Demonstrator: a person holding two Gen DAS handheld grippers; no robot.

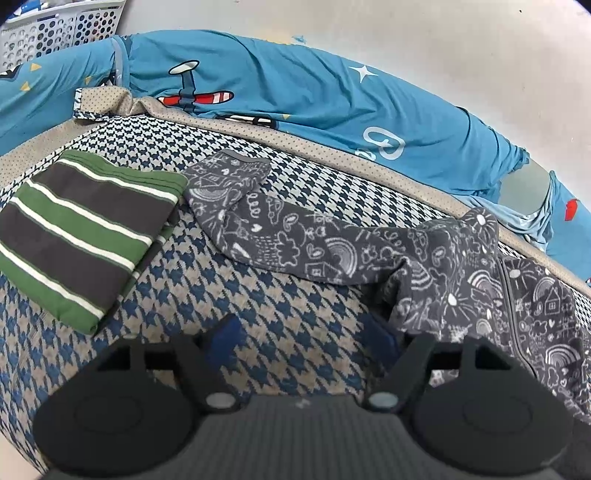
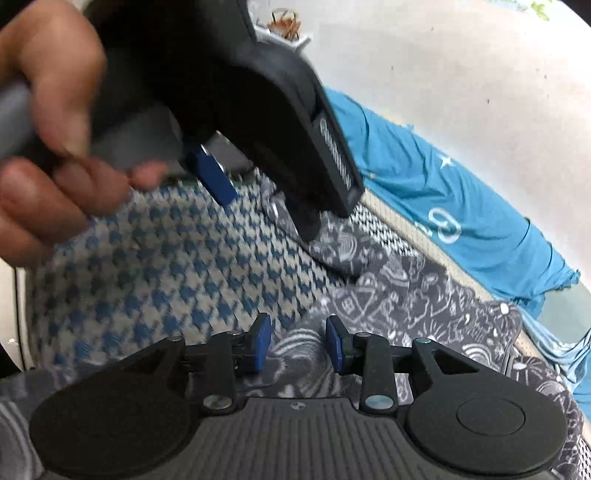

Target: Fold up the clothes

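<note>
Judging from the surface: one striped garment already folded and set at the left of the houndstooth cloth. Grey doodle-print garment sprawled across the middle and right, sleeve outstretched, not yet folded. Blue printed garment lying behind, seemingly untouched. Left gripper spread, empty. Right gripper parted just above grey fabric, apparently pinching nothing, though blurred.

Houndstooth cover, pale wall, white perforated basket.
</note>
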